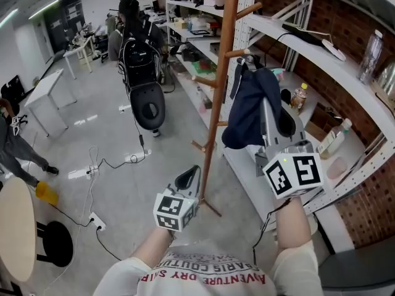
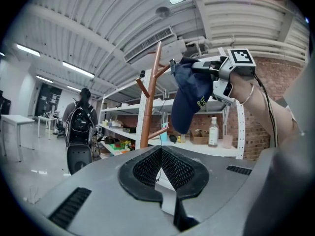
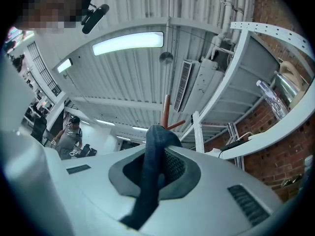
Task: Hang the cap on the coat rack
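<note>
As the right gripper clamps the navy cap, its yellow logo unreadable, beside the coat rack pegs, the left gripper hangs closed, empty, over open floor.

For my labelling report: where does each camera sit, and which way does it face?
Head view: on head, facing down at coat rack; left gripper, right gripper, forearms show.
Left gripper view: on it, facing coat rack; shut empty jaws show.
Right gripper view: on it, facing ceiling; jaws grip cap.
Shared: cap, coat rack everywhere.
</note>
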Available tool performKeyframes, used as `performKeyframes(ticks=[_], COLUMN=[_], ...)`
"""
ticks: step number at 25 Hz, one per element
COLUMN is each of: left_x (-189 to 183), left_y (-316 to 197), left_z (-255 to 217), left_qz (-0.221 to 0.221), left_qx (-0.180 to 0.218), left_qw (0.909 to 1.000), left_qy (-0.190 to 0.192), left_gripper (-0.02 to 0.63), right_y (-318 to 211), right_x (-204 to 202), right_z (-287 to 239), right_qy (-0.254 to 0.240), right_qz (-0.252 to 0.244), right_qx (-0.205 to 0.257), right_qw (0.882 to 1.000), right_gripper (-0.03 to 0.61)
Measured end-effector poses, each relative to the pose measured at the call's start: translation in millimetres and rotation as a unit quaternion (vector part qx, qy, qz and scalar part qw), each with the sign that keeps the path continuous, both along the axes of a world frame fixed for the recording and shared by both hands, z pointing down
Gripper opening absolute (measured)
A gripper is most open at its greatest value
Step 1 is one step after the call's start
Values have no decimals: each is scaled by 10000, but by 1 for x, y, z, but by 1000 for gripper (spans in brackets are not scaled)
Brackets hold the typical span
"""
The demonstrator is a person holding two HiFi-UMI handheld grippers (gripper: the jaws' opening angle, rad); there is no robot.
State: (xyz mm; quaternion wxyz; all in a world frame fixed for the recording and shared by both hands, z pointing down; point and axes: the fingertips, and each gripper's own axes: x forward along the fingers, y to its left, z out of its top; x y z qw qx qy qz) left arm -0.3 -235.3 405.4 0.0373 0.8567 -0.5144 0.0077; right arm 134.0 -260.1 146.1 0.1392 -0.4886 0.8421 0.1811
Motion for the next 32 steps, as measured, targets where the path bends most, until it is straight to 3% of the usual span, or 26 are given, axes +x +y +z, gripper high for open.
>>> performKeyframes(ticks=[4,7,15,32], left_x=[-6,-11,-23,-34], left_y=[-3,-5,-15,-8], left_z=[7,11,27,45], left_qz=[-51,-99,-222,-269], left_qx=[-67,-117,-368,-644], left_qw=[9999,9998,9990,9975], left_qy=[69,110,152,144], left_gripper=[6,6,6,6], right_y=[-9,-28,-67,-81], right_x=[-3,-9,-26,-36], right_z=[-16,-15,17,69], right_qy=[-40,-62,-79,-222], right_qz=[100,27,-127,-53], right_qx=[132,-46,-556,-829], right_qw=[9999,10000,9983,9963], right_gripper=[23,23,23,25])
